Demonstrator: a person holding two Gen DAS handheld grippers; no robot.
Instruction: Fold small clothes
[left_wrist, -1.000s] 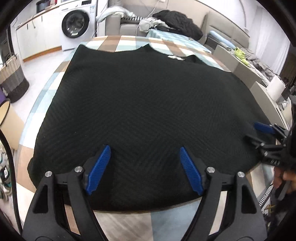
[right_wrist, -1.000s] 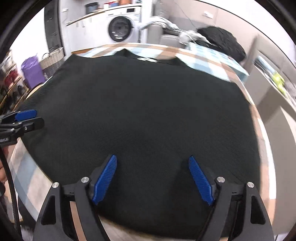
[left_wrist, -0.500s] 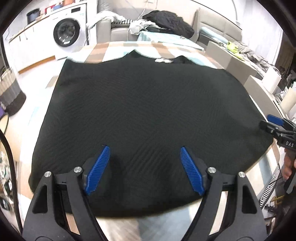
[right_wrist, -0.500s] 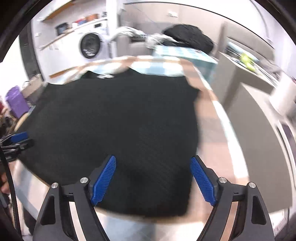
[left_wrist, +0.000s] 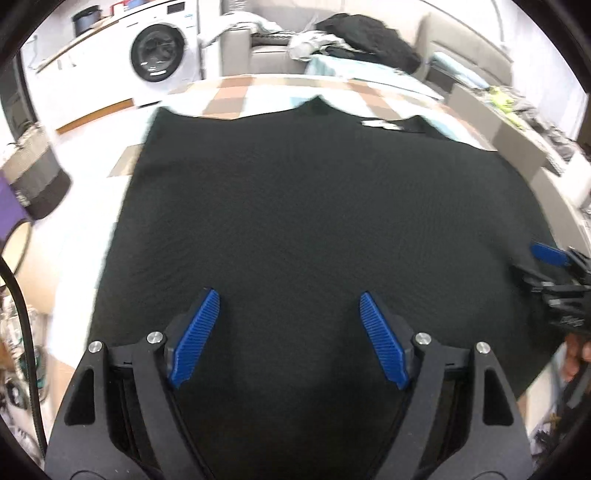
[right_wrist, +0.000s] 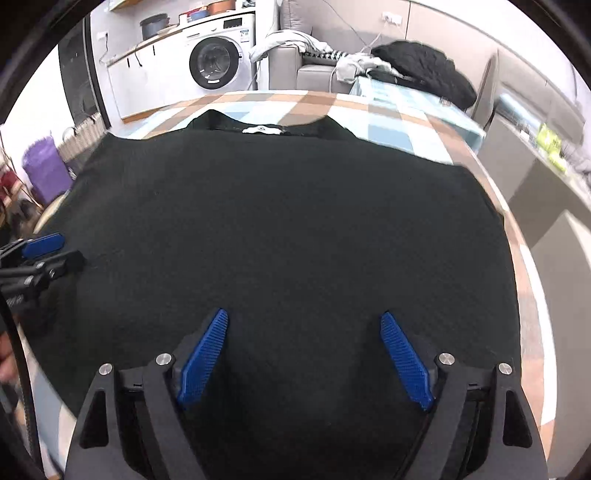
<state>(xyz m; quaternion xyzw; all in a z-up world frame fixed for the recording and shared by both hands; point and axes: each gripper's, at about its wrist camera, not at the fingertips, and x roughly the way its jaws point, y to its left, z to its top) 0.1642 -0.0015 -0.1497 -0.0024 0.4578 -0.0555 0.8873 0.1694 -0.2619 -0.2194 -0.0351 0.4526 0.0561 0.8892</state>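
A black knit garment (left_wrist: 314, 221) lies spread flat on the checked table, neckline and white label (left_wrist: 380, 124) at the far side; it also fills the right wrist view (right_wrist: 288, 229). My left gripper (left_wrist: 290, 314) is open over the garment's near hem, holding nothing. My right gripper (right_wrist: 304, 332) is open over the near hem too, empty. Each gripper shows at the edge of the other's view: the right one (left_wrist: 546, 266) at the garment's right edge, the left one (right_wrist: 44, 251) at its left edge.
The table's checked cloth (right_wrist: 388, 118) shows beyond the neckline. A washing machine (left_wrist: 159, 66), a sofa with piled clothes (left_wrist: 369, 40), a woven basket (left_wrist: 40, 184) on the floor at left, a purple bin (right_wrist: 44, 170) and a grey counter (right_wrist: 535, 177) at right surround the table.
The right gripper has swung back left from the garment's right edge to face its middle. The left gripper has moved closer and a little left. Both stay open.
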